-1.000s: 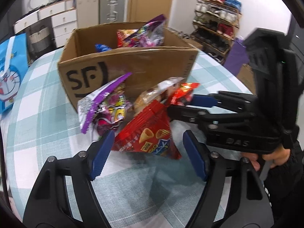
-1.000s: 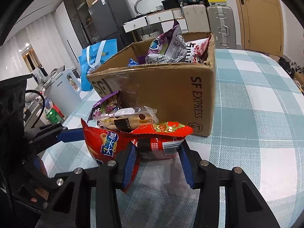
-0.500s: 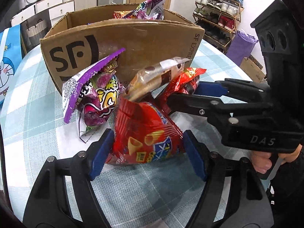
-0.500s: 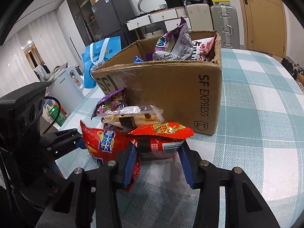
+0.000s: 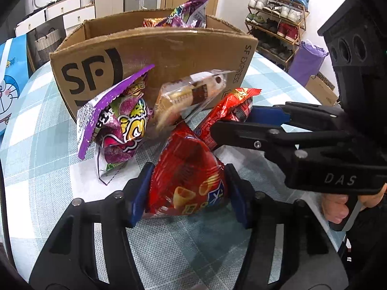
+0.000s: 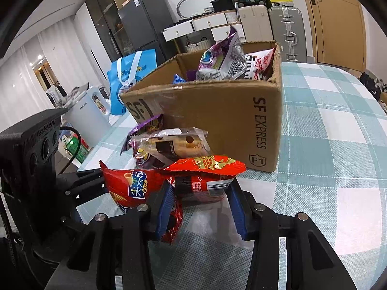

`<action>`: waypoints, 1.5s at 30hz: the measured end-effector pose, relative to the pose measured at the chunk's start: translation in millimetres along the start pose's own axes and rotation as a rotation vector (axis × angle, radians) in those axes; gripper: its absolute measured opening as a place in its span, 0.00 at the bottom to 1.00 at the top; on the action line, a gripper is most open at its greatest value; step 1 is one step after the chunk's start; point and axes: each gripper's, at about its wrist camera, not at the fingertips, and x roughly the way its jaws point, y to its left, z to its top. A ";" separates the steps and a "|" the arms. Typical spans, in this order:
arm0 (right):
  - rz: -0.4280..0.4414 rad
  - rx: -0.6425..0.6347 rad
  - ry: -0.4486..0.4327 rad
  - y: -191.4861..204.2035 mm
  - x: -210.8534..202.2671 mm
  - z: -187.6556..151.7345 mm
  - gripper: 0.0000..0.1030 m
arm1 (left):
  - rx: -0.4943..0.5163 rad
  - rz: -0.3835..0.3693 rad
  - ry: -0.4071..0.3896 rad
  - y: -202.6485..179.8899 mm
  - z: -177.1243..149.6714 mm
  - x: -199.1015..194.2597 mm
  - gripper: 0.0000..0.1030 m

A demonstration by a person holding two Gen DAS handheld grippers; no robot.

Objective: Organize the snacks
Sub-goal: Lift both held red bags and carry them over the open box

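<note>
A red crisp bag [image 5: 186, 181] stands on the checked tablecloth [image 5: 48, 159] between the blue pads of my left gripper [image 5: 189, 177]. Its jaws are closing and both pads touch the bag's sides. My right gripper [image 6: 200, 191] is shut on a red packet with a gold pattern [image 6: 205, 169]; from the left wrist it reaches in from the right [image 5: 232, 120]. A clear-wrapped wafer pack [image 5: 191, 94] rests on top of the pile. Beside it a purple snack bag [image 5: 116, 120] leans on the cardboard box [image 5: 169, 55], which holds more snack bags.
The box [image 6: 217, 111] stands just behind the pile. The table's round edge curves off at the right [image 6: 362, 91]. Off the table are a blue gift bag [image 6: 130, 77], a white appliance [image 6: 89, 113], suitcases [image 6: 285, 29] and a shoe rack [image 5: 278, 12].
My left gripper came down and in over the red crisp bag, and its pads narrowed from wide apart to touching the bag. The right gripper kept its grip and place.
</note>
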 end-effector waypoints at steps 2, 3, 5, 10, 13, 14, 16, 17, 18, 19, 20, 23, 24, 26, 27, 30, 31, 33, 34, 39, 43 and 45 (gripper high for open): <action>0.007 0.007 -0.012 -1.4 -3.9 0.7 0.42 | 0.006 -0.005 -0.016 1.3 -0.4 -4.4 0.53; 0.015 0.012 -0.023 -2.0 -6.5 1.3 0.42 | 0.007 -0.006 -0.027 0.5 0.6 -6.8 0.52; 0.029 0.017 -0.038 -2.6 -11.3 2.4 0.42 | 0.004 -0.014 -0.043 0.0 2.5 -11.5 0.52; 0.047 0.020 -0.078 -3.3 -24.2 4.3 0.42 | -0.016 -0.038 -0.081 3.4 9.2 -24.7 0.52; 0.056 0.028 -0.097 -6.1 -31.1 5.1 0.42 | -0.015 -0.041 -0.094 2.2 12.3 -31.4 0.52; 0.058 0.030 -0.106 -6.7 -33.5 5.7 0.42 | -0.015 -0.043 -0.097 3.5 11.9 -34.6 0.52; 0.066 0.033 -0.119 -7.5 -38.1 6.9 0.42 | -0.016 -0.048 -0.105 5.8 10.5 -40.0 0.52; 0.065 0.033 -0.129 -8.0 -40.9 7.4 0.42 | -0.016 -0.051 -0.110 5.7 11.4 -42.3 0.52; 0.066 0.032 -0.135 -7.6 -41.8 8.9 0.42 | -0.016 -0.052 -0.115 6.1 11.3 -44.5 0.52; 0.070 0.033 -0.144 -7.3 -44.2 9.5 0.42 | -0.017 -0.053 -0.120 6.5 8.9 -49.1 0.52; 0.070 0.033 -0.152 -7.3 -46.1 9.8 0.42 | -0.018 -0.058 -0.126 6.6 9.6 -52.1 0.52; 0.070 0.035 -0.179 -7.5 -54.2 11.7 0.42 | -0.022 -0.068 -0.147 7.8 8.3 -62.1 0.52; 0.070 0.038 -0.189 -7.9 -56.7 12.2 0.42 | -0.021 -0.071 -0.158 8.3 10.7 -63.8 0.52; 0.068 0.042 -0.200 -8.7 -60.1 13.8 0.42 | -0.025 -0.074 -0.173 8.3 10.4 -71.0 0.52; 0.066 0.045 -0.210 -9.4 -62.6 14.1 0.42 | -0.028 -0.078 -0.180 8.4 10.1 -75.3 0.52; 0.062 0.051 -0.225 -10.3 -68.1 14.7 0.42 | -0.036 -0.077 -0.204 7.1 7.6 -89.1 0.52; 0.060 0.053 -0.230 -10.4 -69.7 14.8 0.42 | -0.037 -0.078 -0.210 6.7 10.1 -92.4 0.52; 0.060 0.056 -0.236 -11.1 -71.8 15.9 0.42 | -0.041 -0.075 -0.226 5.9 8.5 -103.5 0.52; 0.058 0.056 -0.240 -11.0 -73.1 15.8 0.42 | -0.043 -0.072 -0.235 6.1 8.1 -108.8 0.52; 0.054 0.056 -0.257 -9.5 -79.8 17.1 0.42 | -0.056 -0.059 -0.262 9.3 7.9 -127.7 0.52; 0.047 0.054 -0.282 -7.7 -86.6 21.6 0.42 | -0.069 -0.039 -0.278 14.0 11.7 -138.0 0.52; 0.041 0.057 -0.289 -7.6 -88.0 24.6 0.42 | -0.081 -0.027 -0.293 18.5 14.4 -143.5 0.52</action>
